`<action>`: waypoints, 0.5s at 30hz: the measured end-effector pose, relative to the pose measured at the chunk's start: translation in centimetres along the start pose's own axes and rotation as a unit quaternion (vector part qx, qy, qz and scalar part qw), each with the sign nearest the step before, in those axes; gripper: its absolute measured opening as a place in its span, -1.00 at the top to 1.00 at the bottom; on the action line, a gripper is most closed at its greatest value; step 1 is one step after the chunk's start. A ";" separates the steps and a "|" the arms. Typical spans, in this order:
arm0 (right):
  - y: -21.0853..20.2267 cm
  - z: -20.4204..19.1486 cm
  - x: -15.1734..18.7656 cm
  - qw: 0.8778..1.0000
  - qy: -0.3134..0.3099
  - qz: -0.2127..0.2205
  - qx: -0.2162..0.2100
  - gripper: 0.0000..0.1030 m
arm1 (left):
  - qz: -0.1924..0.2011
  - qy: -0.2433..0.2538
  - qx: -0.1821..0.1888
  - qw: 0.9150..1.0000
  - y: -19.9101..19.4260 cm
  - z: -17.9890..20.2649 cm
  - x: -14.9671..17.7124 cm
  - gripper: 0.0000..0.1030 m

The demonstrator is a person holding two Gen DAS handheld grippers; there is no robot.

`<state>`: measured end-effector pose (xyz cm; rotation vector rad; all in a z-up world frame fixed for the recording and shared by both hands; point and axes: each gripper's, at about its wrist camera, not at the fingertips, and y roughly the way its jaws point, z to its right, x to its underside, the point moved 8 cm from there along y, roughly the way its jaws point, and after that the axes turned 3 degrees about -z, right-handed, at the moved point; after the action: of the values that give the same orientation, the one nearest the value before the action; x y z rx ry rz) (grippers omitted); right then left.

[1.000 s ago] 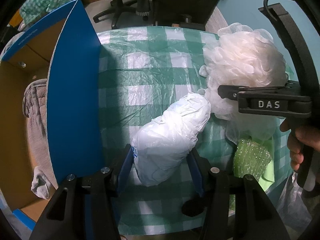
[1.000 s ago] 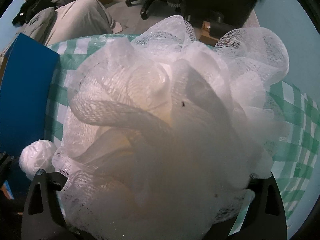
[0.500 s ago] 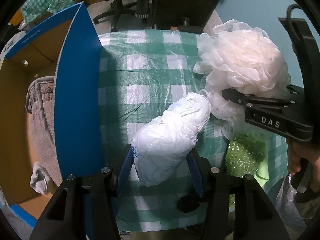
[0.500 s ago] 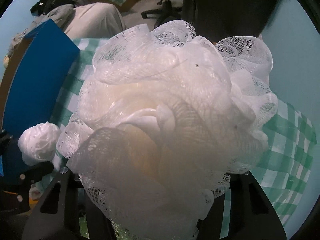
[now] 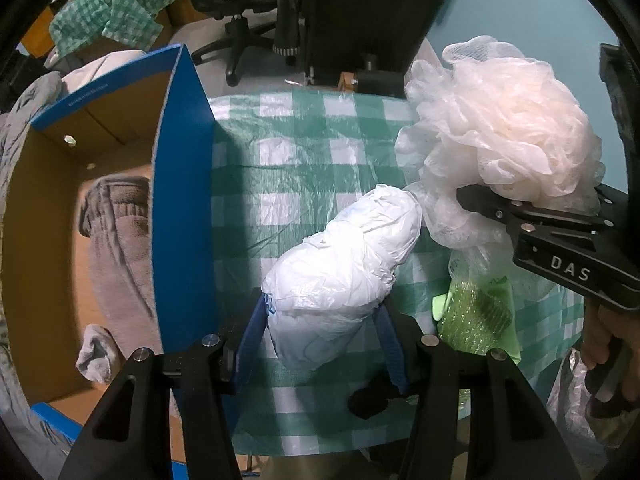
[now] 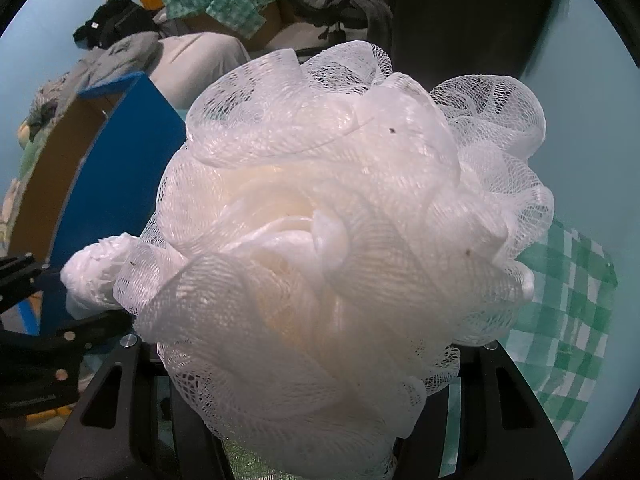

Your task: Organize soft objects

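Dim, cool indoor light with soft shadows. Fisheye bending and black corners ring both views. The loofah (image 6: 344,248) glows pale against the blurred far background.

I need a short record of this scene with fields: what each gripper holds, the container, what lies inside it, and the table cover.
left gripper: shut on white plastic bag bundle
right gripper: shut on white mesh bath sponge
container: blue cardboard box, open
inside box: grey towel
table cover: green and white checked cloth
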<state>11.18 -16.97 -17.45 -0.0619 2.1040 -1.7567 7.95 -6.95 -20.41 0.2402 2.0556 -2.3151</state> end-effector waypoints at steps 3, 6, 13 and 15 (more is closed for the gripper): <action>-1.3 0.0 -0.2 1.000 0.001 0.011 -0.003 -0.04 | 0.009 -0.002 0.002 1.000 -0.7 0.3 -0.3 -0.06; -2.5 -0.1 -0.1 1.000 0.000 0.018 -0.005 -0.04 | 0.018 -0.001 0.004 1.000 -1.6 0.6 -0.5 -0.06; -4.8 0.2 0.3 1.000 -0.002 0.028 -0.009 -0.04 | 0.041 -0.002 0.007 0.999 -3.5 0.5 -1.2 -0.06; -5.4 0.3 0.3 0.999 -0.003 0.033 -0.010 -0.04 | 0.047 -0.003 0.006 0.999 -4.1 0.4 -1.3 -0.06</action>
<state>9.80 -18.45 -12.40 -0.0021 2.0961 -1.6941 8.70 -6.89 -16.17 0.3225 1.9828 -2.2713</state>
